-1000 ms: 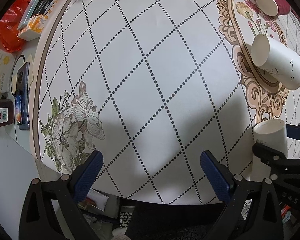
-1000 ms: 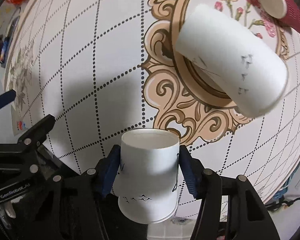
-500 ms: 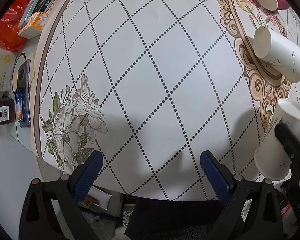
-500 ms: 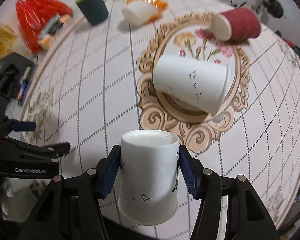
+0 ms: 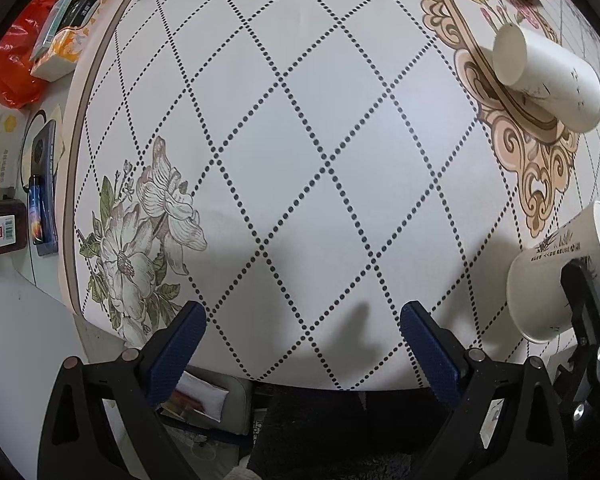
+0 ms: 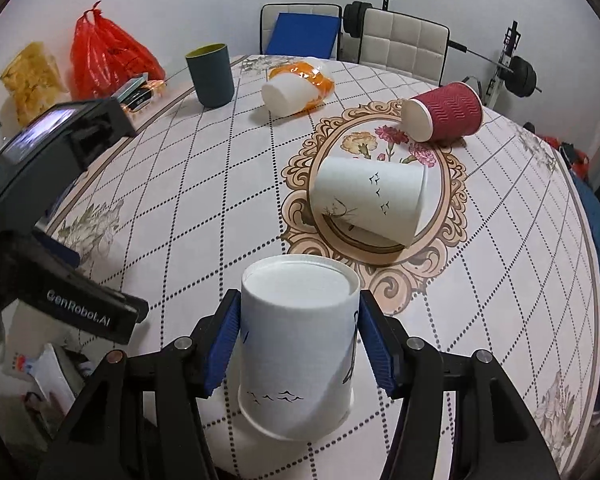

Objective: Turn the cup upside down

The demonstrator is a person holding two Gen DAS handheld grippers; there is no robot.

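Observation:
My right gripper (image 6: 298, 338) is shut on a white paper cup (image 6: 298, 344) with small bird prints, held base up and rim down near the table's front edge. The same cup (image 5: 556, 276) shows tilted at the right edge of the left wrist view, with a right finger across it. My left gripper (image 5: 300, 344) is open and empty over the table's front edge, left of the cup.
On the round patterned table (image 6: 220, 184) lie a second white cup (image 6: 370, 200) on its side, a red ribbed cup (image 6: 444, 116) on its side, another white cup (image 6: 286, 94) on an orange bag, and an upright dark cup (image 6: 210, 74). Red bags (image 6: 108, 56) sit at far left.
My right gripper has turned with the cup, from looking down on the table to looking level across it. The cup now stands base up. My left gripper has stayed open and almost still.

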